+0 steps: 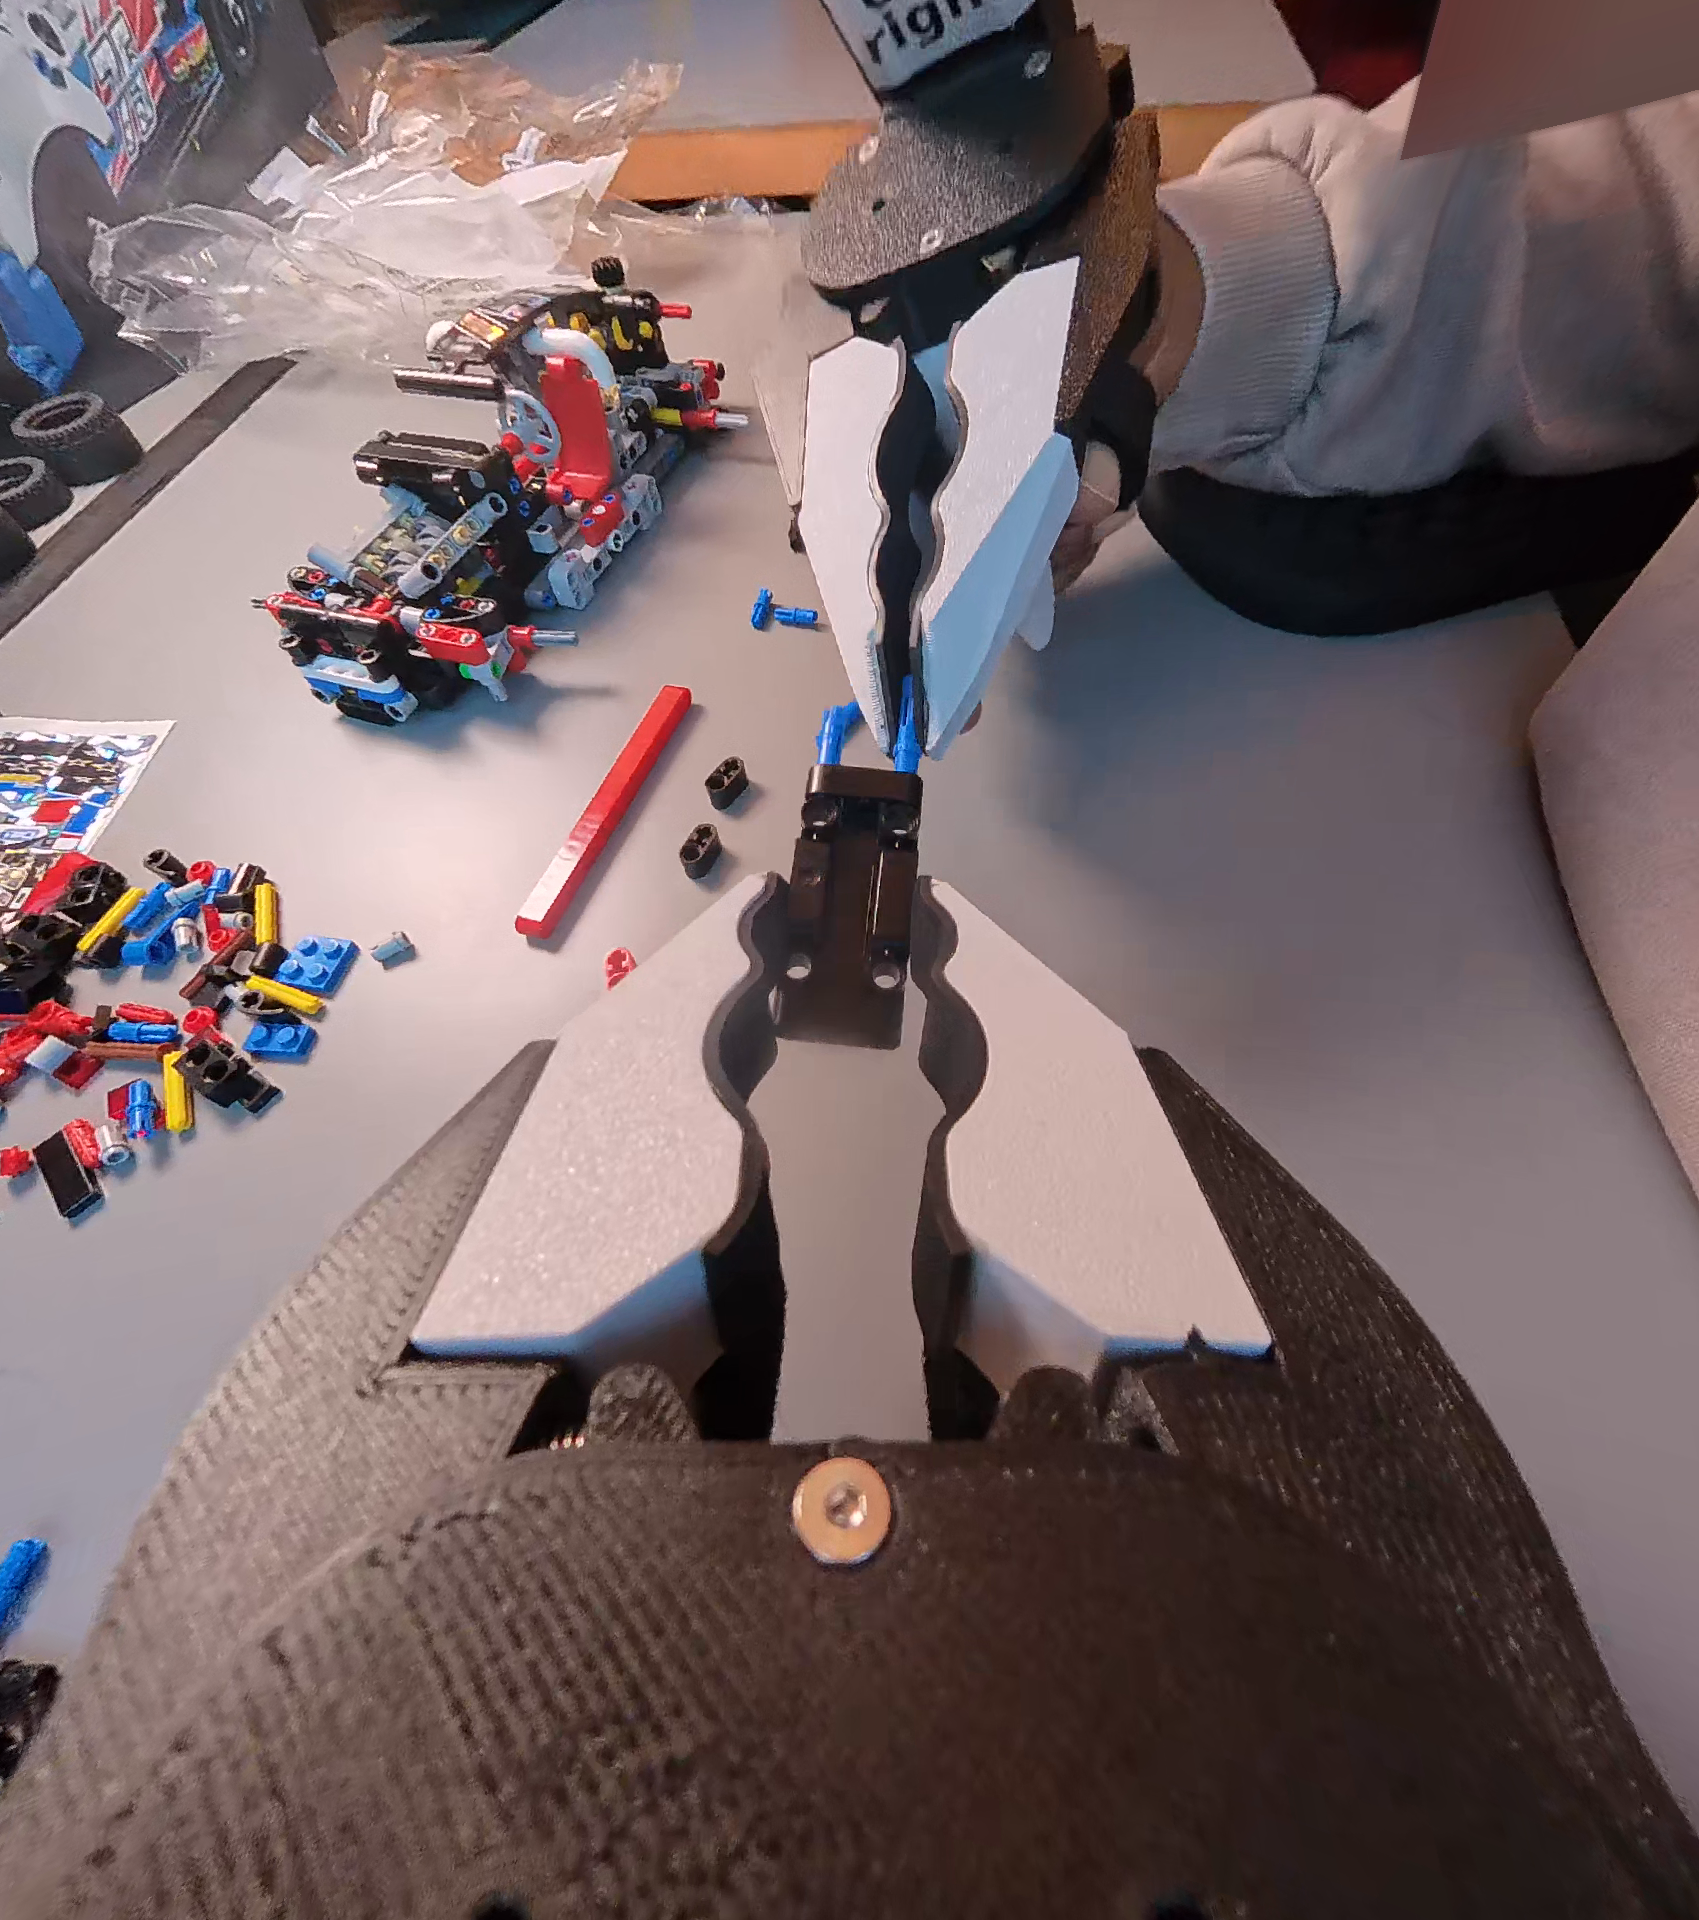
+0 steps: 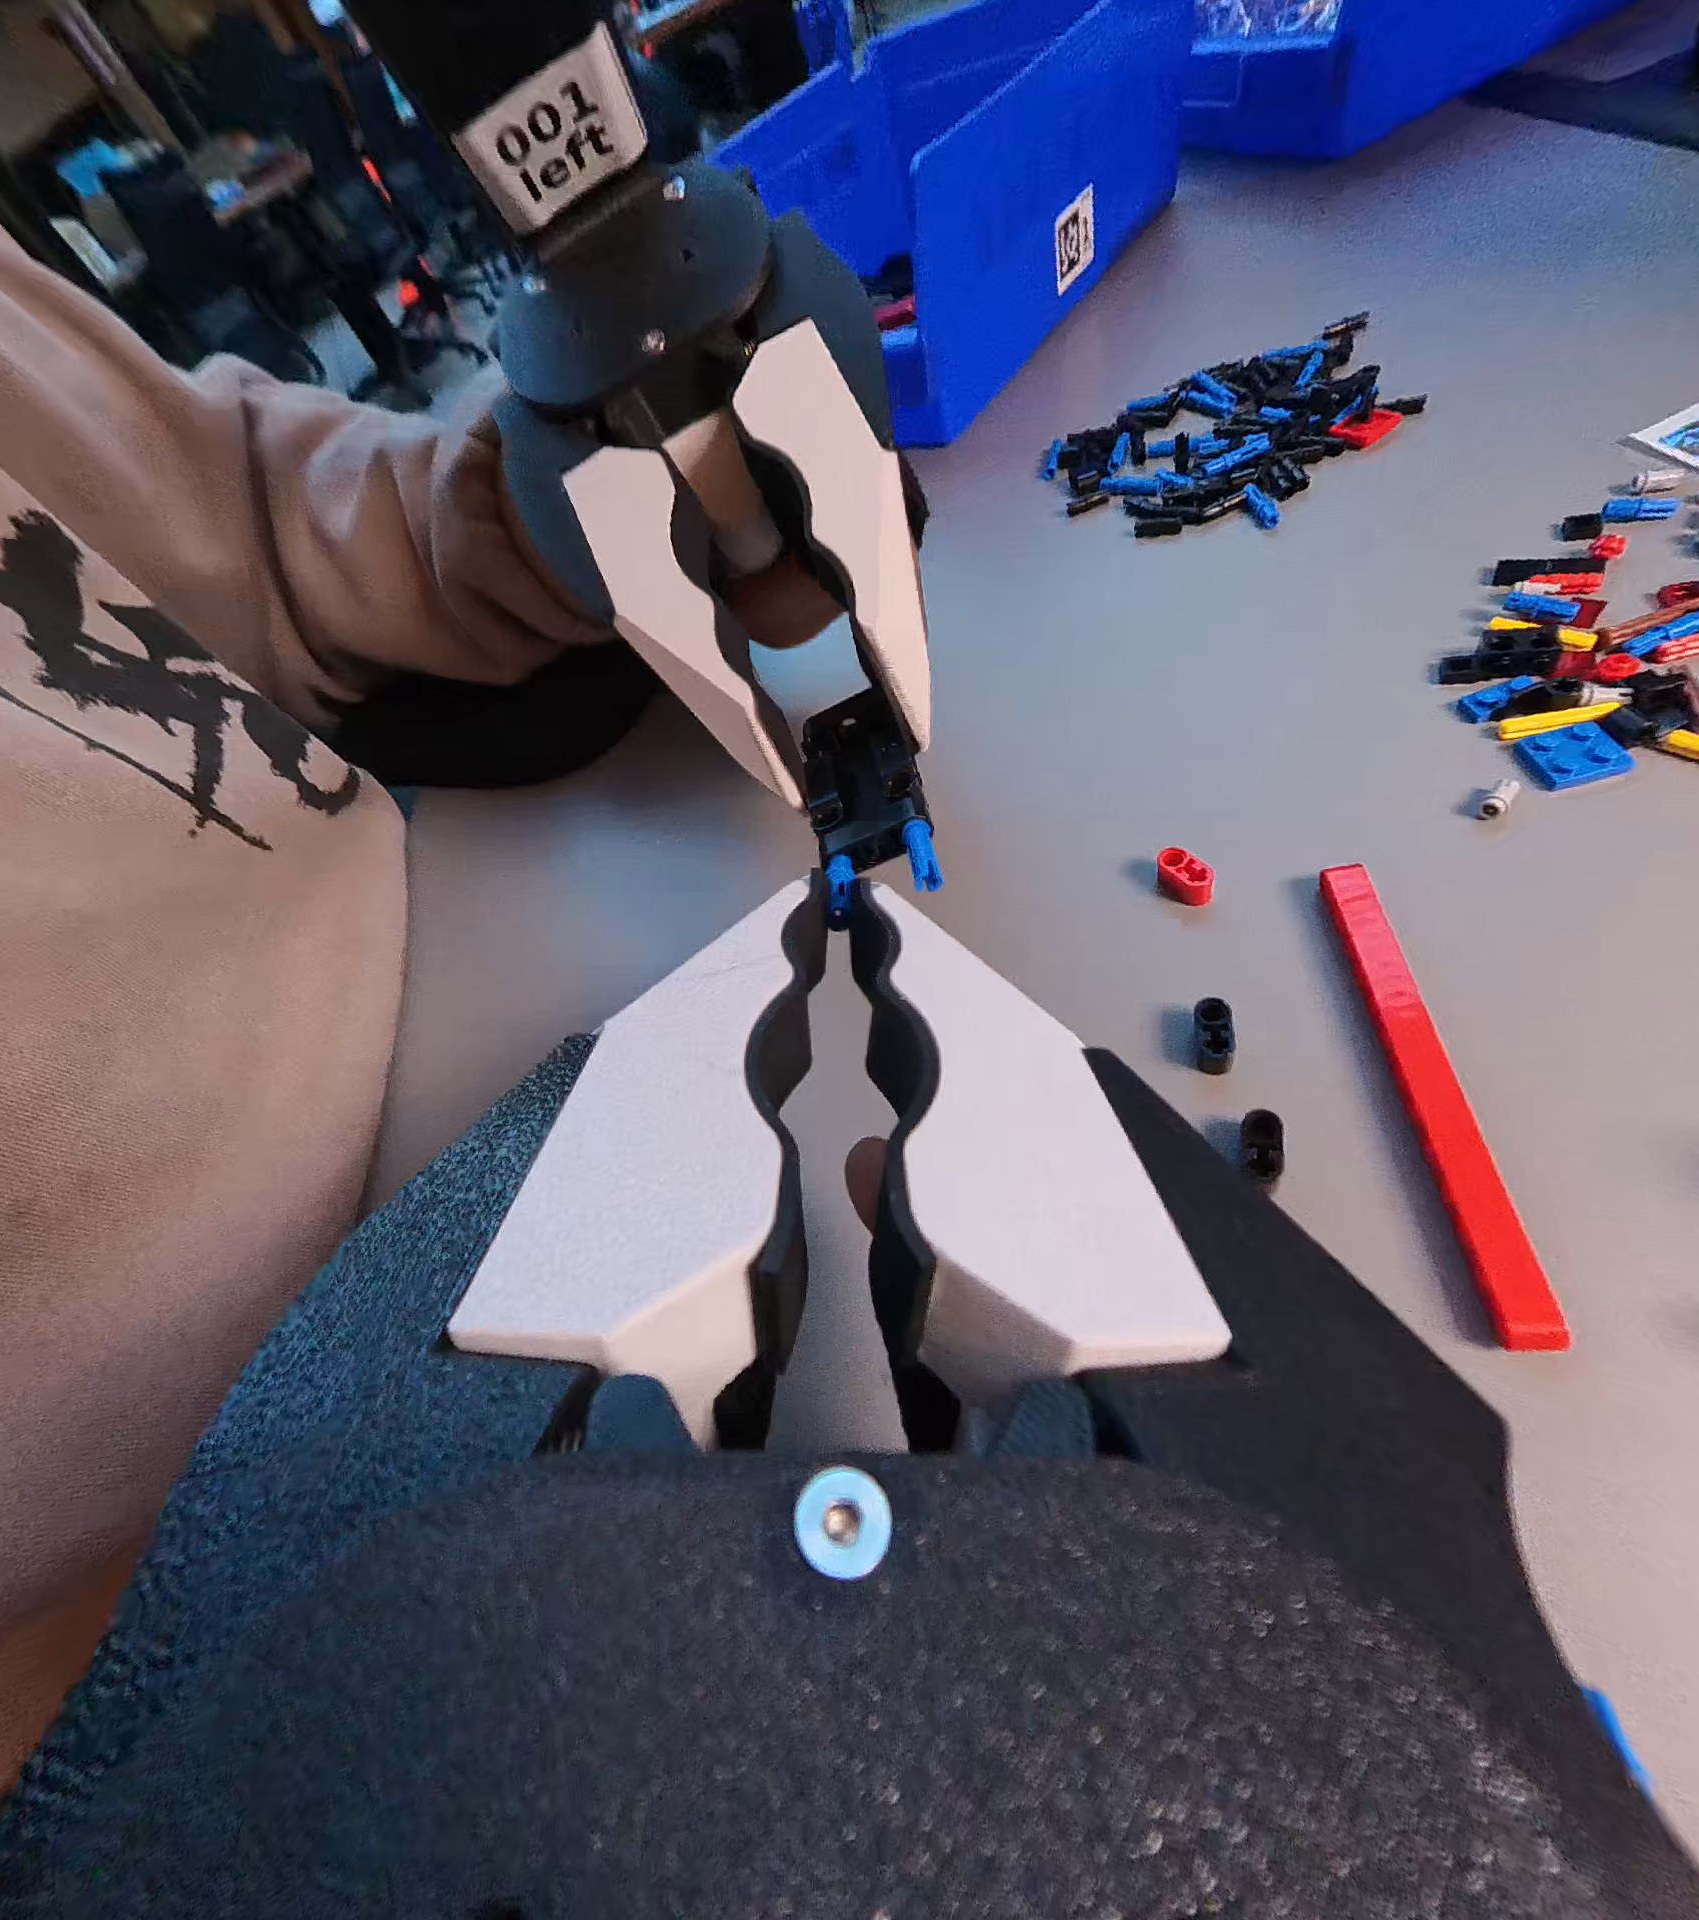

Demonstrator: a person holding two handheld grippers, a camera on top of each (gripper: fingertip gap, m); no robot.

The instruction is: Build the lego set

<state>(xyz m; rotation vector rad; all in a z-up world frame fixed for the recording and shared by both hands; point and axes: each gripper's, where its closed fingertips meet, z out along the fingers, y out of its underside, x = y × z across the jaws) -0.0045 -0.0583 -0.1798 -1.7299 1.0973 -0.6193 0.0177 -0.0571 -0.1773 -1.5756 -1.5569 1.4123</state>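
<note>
Lego black block [image 1: 850, 914], frame centre, is clamped by the left gripper [image 1: 840, 914]. Right gripper [image 2: 843, 899] pinches a blue pin [image 2: 839, 900]; push it straight into the hole.

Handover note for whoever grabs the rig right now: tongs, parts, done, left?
Left tongs: shut on the black lego frame piece, held over the grey table.
Right tongs: shut on a blue lego pin, its tip at the frame's end hole.
A second blue pin is already seated beside it.
The half-built lego car chassis, long red lego beam and two small black connectors lie on the table.
Left: push the pin home, then join the frame to the chassis.
</note>
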